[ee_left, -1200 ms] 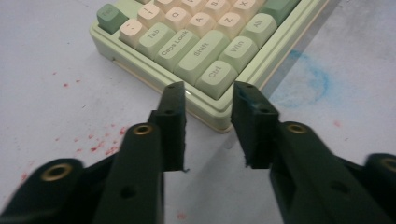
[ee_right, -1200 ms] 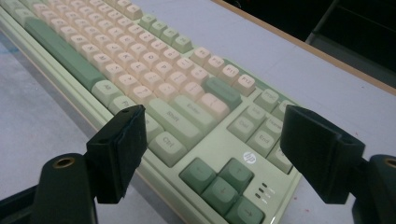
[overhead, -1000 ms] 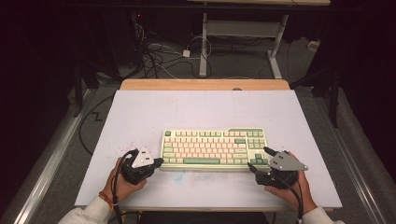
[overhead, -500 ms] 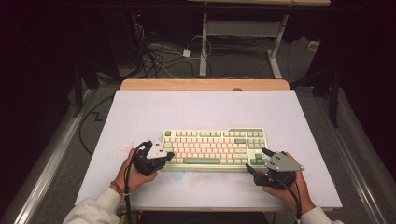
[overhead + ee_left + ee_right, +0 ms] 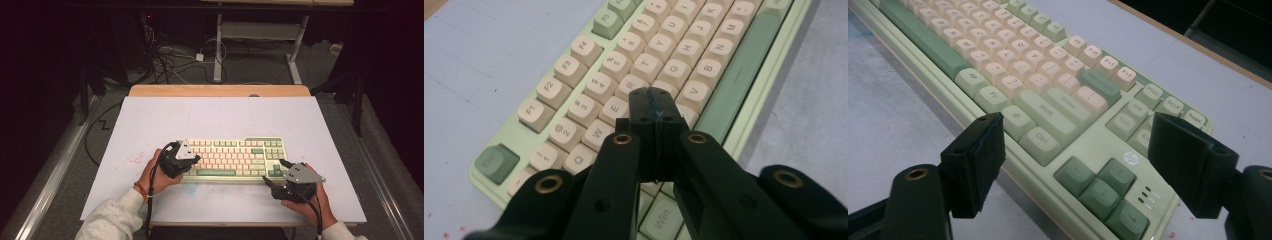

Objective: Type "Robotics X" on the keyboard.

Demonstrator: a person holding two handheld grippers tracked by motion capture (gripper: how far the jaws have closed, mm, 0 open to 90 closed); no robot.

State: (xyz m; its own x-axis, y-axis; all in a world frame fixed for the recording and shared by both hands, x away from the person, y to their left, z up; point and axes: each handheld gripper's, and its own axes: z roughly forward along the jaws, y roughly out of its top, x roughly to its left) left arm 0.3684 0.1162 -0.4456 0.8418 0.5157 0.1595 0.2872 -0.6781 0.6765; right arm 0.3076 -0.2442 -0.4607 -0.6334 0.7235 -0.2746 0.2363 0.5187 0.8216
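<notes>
Keyboard (image 5: 232, 159) work is what both hands are set for: seen from the high view, a pale green board with cream and pinkish keycaps lies near the front edge of the white worktop (image 5: 215, 115), square to the person. The left gripper (image 5: 187, 161) rests over the board's left end, held in a hand with a light sleeve, while the right gripper (image 5: 272, 175) sits just off the lower right corner, apart from the keys. That split suggests the left is the one poking at keys and the right is parked, ready to steady the case.

From the left gripper view, the jaws are pressed together into one blunt black tip, holding nothing; the left gripper (image 5: 654, 100) hangs just above the letter keys around E, R and D. Closed like that it makes a single finger, likely for pressing one cap. The keycaps are smooth, rounded, matt plastic; the long spacebar (image 5: 736, 75) is sage green.

From the right gripper view, the right gripper (image 5: 1075, 150) stands wide apart with nothing between its jaws, their pads (image 5: 990, 155) rough and rubbery. They frame the dark green arrow keys (image 5: 1103, 187) on the glossy pale case.
</notes>
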